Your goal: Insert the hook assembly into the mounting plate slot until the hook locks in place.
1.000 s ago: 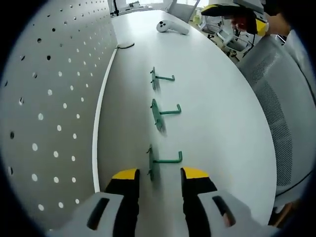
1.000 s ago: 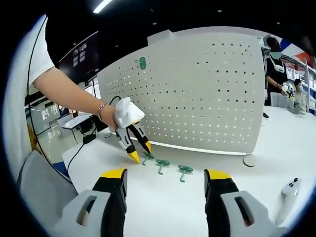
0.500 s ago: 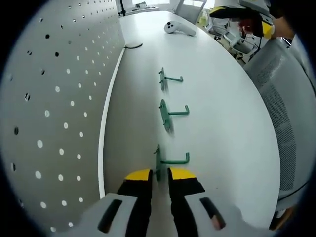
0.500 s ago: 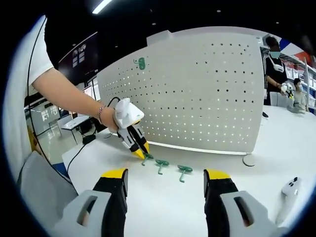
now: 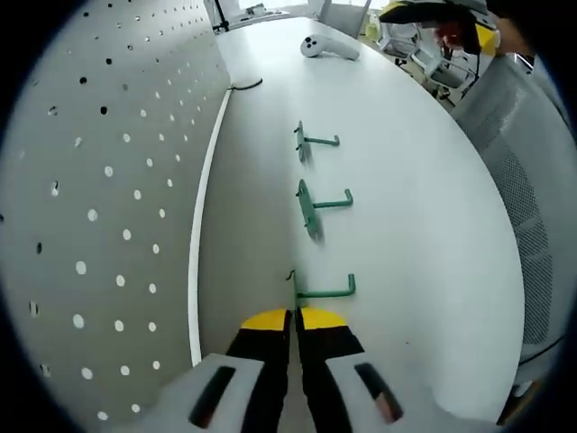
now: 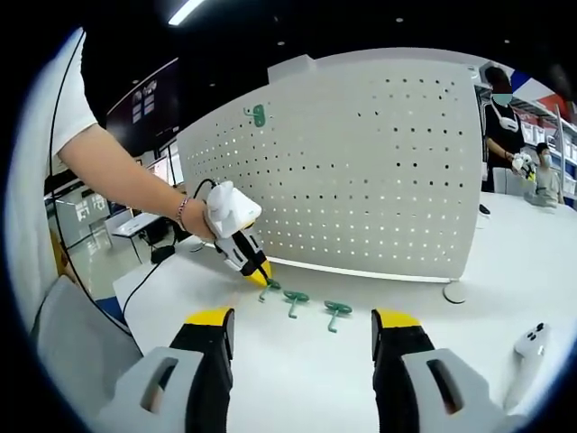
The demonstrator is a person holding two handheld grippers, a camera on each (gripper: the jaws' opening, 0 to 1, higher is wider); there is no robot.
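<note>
Your left gripper pinches the nearest green hook on the white table; your right gripper is spread wide

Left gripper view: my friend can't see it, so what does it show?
The left gripper is shut on the nearest green hook lying on a white table. Two more green hooks lie beyond it in a row, beside a white pegboard.

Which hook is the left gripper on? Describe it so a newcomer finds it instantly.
Start at the white pegboard standing on the white table; three green hooks lie in a row in front of it. The left gripper is shut on the end hook, nearest the person's arm. The middle hook and far hook lie untouched.
</note>
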